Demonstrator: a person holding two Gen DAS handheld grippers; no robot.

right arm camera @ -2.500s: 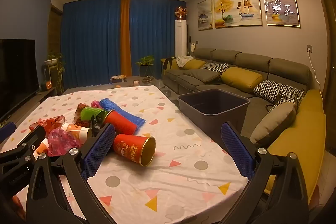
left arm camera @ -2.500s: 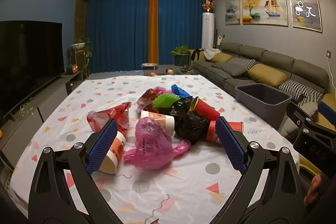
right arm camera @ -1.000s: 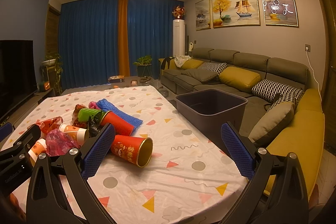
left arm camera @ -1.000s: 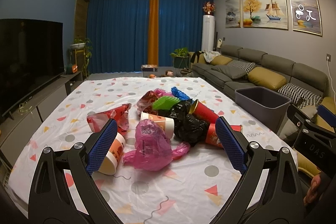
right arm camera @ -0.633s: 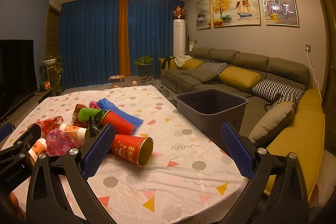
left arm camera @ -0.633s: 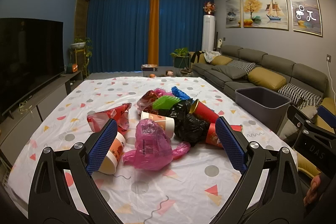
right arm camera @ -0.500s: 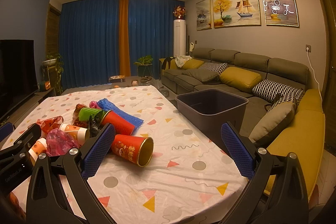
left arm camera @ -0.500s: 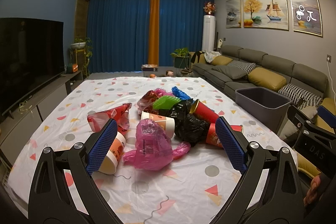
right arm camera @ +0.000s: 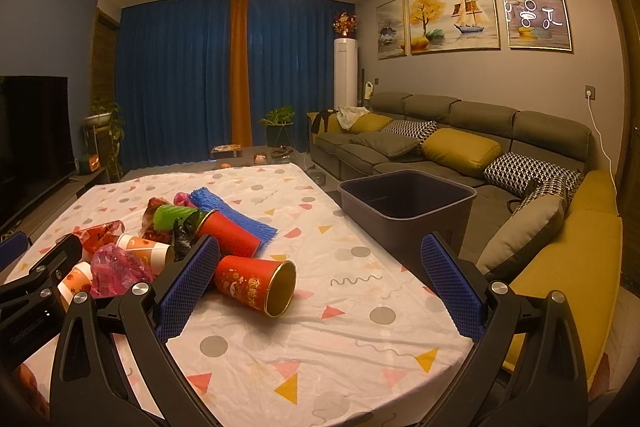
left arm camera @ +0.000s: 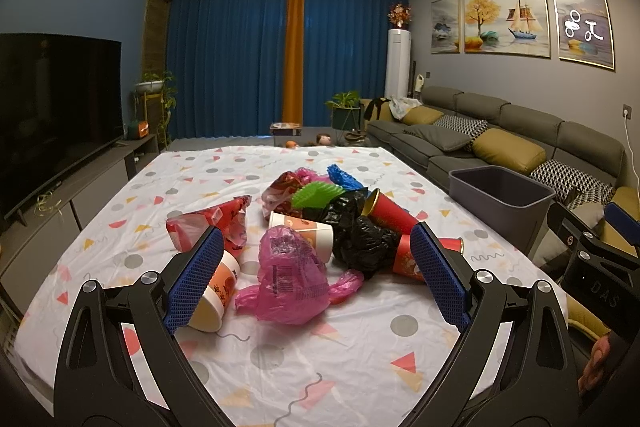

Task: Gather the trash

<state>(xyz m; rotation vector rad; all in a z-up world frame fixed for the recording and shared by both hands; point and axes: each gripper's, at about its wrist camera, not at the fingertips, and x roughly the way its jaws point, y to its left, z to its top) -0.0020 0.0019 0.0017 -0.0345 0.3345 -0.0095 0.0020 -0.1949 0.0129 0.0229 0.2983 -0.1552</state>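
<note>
almost nothing has changed vs a sec or two back: both views sit nearly as before, the trash pile hasn't shifted, nothing's been lifted, so the task reads as not yet started, w/ every piece still to collect. left gripper [left arm camera: 316, 285] hangs over the near edge of the tabletop [left arm camera: 280, 379], jaws wide apart, holding nothing and touching nothing; the pink bag [left arm camera: 292, 281] lies on the cloth between them in view, just in front. taking the pink bag as landmark: a white cup [left arm camera: 214, 297] lies on its side just left of it, partly hidden by the left jaw; a second cup [left arm camera: 304, 231] lies just behind it; the black bag [left arm camera: 356, 237] is behind-right, touching that cup; red cups [left arm camera: 390, 213] stick out right of the black bag; a red bag [left arm camera: 208, 225] is behind-left; green and blue bits sit further back in the heap. right gripper [right arm camera: 320, 289] is also spread wide, empty, no contact; the red cup [right arm camera: 256, 285] lies on its side, mouth toward the camera, just beside its left jaw. the bin [right arm camera: 408, 205] stands off the tabletop's right edge, well right of the pink bag, next to the sofa [right arm camera: 460, 143], and looks empty, tho its floor isn't fully visible. my guess: first pick is the pink bag for the left, red cup for the right.
</note>
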